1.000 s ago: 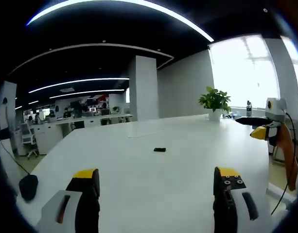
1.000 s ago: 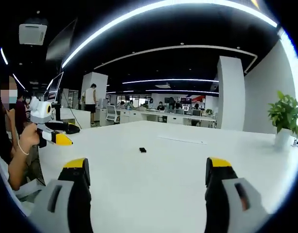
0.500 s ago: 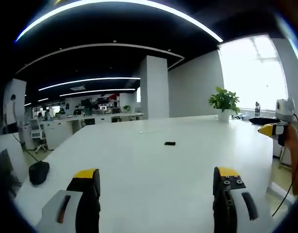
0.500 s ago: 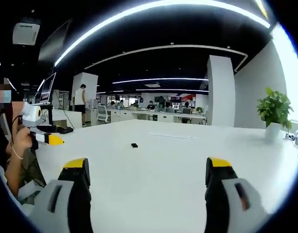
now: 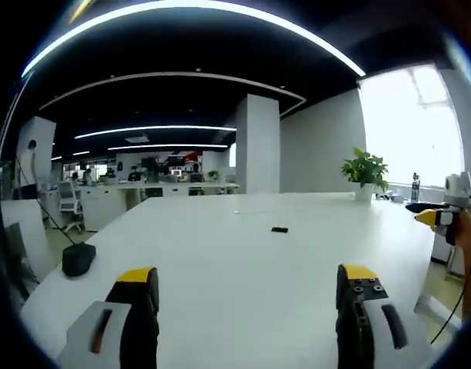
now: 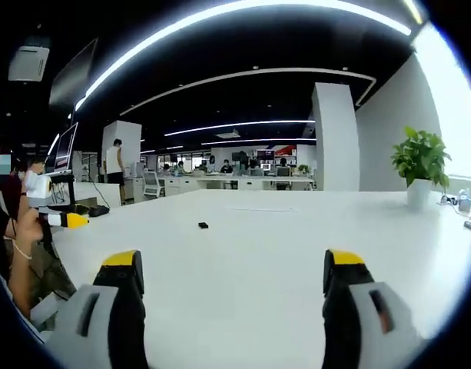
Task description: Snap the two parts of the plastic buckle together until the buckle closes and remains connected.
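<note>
My left claw hangs released above the white counter, its yellow-tipped jaws wide apart with nothing between them. My right claw is likewise spread and empty over the same counter. The buckle lies as a small dark piece far out on the counter, well apart from both claws; whether its two parts are joined is too small to tell. A potted plant stands at the counter's far edge, and a black object rests near the left edge.
</note>
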